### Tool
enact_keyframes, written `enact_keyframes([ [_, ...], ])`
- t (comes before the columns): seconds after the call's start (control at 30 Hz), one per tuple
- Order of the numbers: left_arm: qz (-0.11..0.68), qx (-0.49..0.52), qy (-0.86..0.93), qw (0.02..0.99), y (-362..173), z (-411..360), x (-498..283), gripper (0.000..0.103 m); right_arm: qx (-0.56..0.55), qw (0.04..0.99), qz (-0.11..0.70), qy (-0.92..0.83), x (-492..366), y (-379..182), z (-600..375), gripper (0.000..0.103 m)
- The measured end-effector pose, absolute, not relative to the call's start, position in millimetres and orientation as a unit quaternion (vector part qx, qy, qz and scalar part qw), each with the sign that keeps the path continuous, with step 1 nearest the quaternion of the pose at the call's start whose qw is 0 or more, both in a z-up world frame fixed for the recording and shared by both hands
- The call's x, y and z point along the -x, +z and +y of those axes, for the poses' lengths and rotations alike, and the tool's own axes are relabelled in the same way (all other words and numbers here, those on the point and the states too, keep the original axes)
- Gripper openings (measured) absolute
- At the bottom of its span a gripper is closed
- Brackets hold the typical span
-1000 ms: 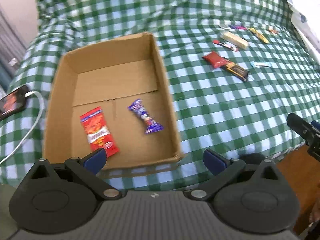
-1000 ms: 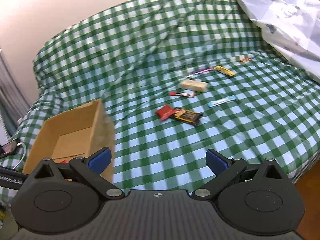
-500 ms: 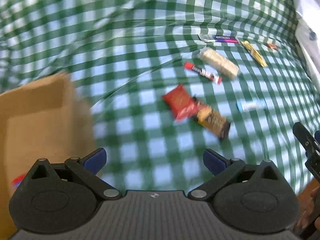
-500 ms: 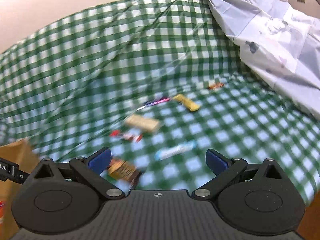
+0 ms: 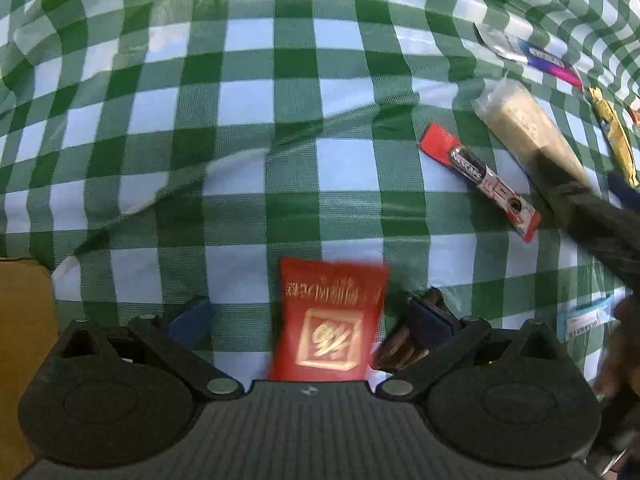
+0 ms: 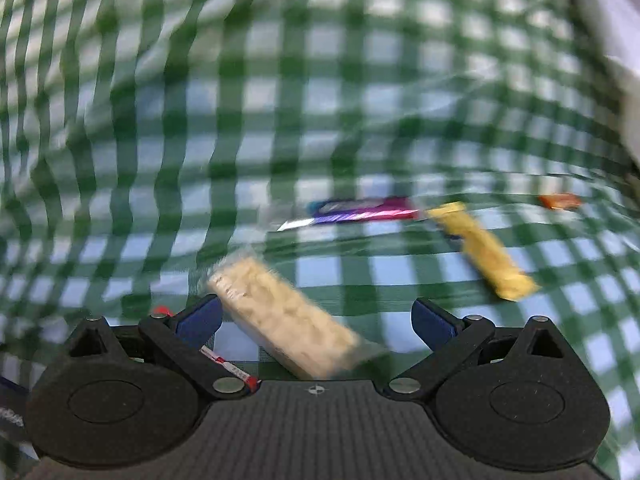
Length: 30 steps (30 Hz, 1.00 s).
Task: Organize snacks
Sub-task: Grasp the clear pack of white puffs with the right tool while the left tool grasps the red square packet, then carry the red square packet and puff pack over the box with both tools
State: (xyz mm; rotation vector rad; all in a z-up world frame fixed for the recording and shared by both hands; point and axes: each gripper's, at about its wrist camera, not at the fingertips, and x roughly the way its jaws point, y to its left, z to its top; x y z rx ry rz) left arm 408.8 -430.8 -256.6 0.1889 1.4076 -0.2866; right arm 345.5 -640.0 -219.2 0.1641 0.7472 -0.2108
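Note:
My left gripper (image 5: 310, 316) is open, low over a red snack packet (image 5: 330, 322) that lies between its fingers on the green checked cloth (image 5: 248, 152). A dark brown bar (image 5: 400, 350) lies by the right finger. My right gripper (image 6: 316, 316) is open around a beige cereal bar (image 6: 280, 316); it also shows in the left wrist view (image 5: 524, 128). A red Nescafe stick (image 5: 480, 178) lies beside it. The right wrist view is blurred.
A purple wrapper (image 6: 352, 210), a yellow bar (image 6: 484, 252) and a small orange candy (image 6: 560, 200) lie farther back. A pale blue packet (image 5: 588, 316) lies at the right. The cardboard box corner (image 5: 20, 320) shows at the left edge. A white sheet (image 6: 616, 40) lies at the right.
Both grippers have moved forward and down from the box toward the snacks. The red packet now sits between my left fingers, the beige bar between my right fingers.

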Motion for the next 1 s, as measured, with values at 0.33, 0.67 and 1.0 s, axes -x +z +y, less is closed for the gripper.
enact_keyframes([
  [0.33,0.634,-0.107,-0.147,0.752,-233,-421,-393,0.046,-0.034,0.913,0.404,-0.051,-372,-238,-632,0.038],
  [0.67,0.555,-0.119,-0.190,0.801,-135,-372,-322,0.045,-0.084,0.943,0.310,-0.082,-272,-143,-591,0.038],
  [1.0,0.492,-0.113,-0.199,0.840,-45,-264,-199,0.045,-0.143,0.940,0.306,-0.053,-109,-77,-448,0.038],
])
